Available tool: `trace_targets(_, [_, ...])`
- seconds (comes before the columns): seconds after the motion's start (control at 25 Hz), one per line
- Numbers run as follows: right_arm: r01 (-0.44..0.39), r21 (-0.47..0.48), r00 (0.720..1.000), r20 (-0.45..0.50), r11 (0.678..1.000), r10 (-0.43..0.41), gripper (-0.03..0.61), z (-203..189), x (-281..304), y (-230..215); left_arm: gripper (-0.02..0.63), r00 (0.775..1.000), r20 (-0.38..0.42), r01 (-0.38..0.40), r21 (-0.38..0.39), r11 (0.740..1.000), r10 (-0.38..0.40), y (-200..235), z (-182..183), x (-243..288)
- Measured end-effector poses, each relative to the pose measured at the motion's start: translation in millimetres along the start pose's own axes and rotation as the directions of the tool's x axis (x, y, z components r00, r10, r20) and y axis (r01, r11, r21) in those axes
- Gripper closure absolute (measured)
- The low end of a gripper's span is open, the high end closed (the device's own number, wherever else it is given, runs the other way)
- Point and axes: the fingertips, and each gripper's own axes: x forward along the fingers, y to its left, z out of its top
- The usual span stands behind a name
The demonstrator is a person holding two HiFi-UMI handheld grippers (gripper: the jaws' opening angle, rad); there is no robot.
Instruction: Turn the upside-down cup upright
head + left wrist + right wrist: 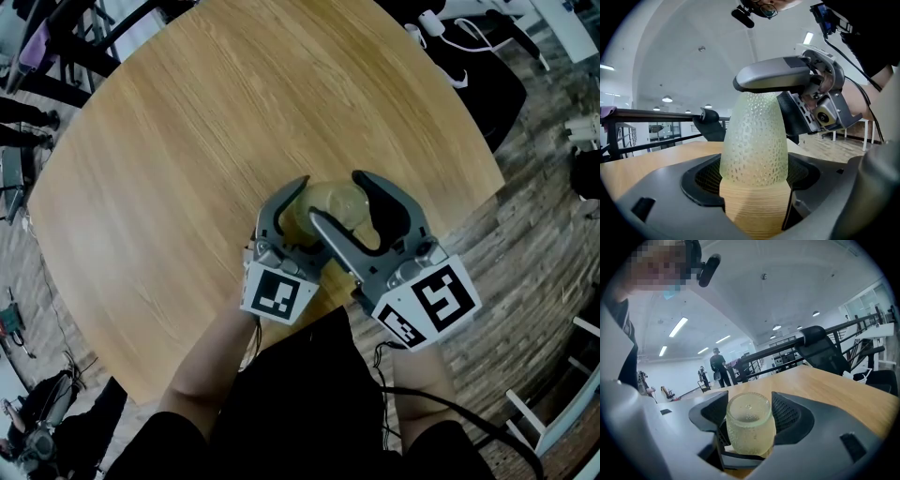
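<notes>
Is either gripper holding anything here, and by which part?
The cup, gripped on its textured side walls by both the left gripper and the right gripper, each with jaws closed against it.

L tongs [302, 208], R tongs [337, 197] round cup [349, 208]

pale yellow-green dimpled cup [754, 140], light woodgrain table [187, 169]

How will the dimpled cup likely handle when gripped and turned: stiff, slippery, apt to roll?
The cup looks stiff: it shows no denting where the left gripper squeezes it. Its dimpled wall probably helps grip. Being round and tapered, it might roll in a curve if laid on the table.
</notes>
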Motion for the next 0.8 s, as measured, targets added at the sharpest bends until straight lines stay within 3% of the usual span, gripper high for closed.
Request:
trace_targets(0.36, [0.156, 0.016, 0.985, 0.070, 0.988, -0.157, 0.301, 2.8, -4.8, -44.9, 0.219, 1.000, 0.010, -0.001, 0.022, 1.000, 0.001, 3.8, 3.2, -13.7])
trace_targets(0.52, [0.218, 0.076, 0.974, 0.041, 0.973, -0.221, 0.341, -15.0, -3.1, -70.2, 0.221, 1.000, 0.029, 0.003, 0.017, 1.000, -0.003, 2.4, 9.9, -21.8])
trace_targets(0.8, [0.250, 0.164, 0.968, -0.009, 0.954, -0.252, 0.379, -46.7, 3.6, -88.5, 0.222, 0.999, 0.036, 0.024, -0.001, 1.000, -0.024, -0.3, 11.3, -25.2])
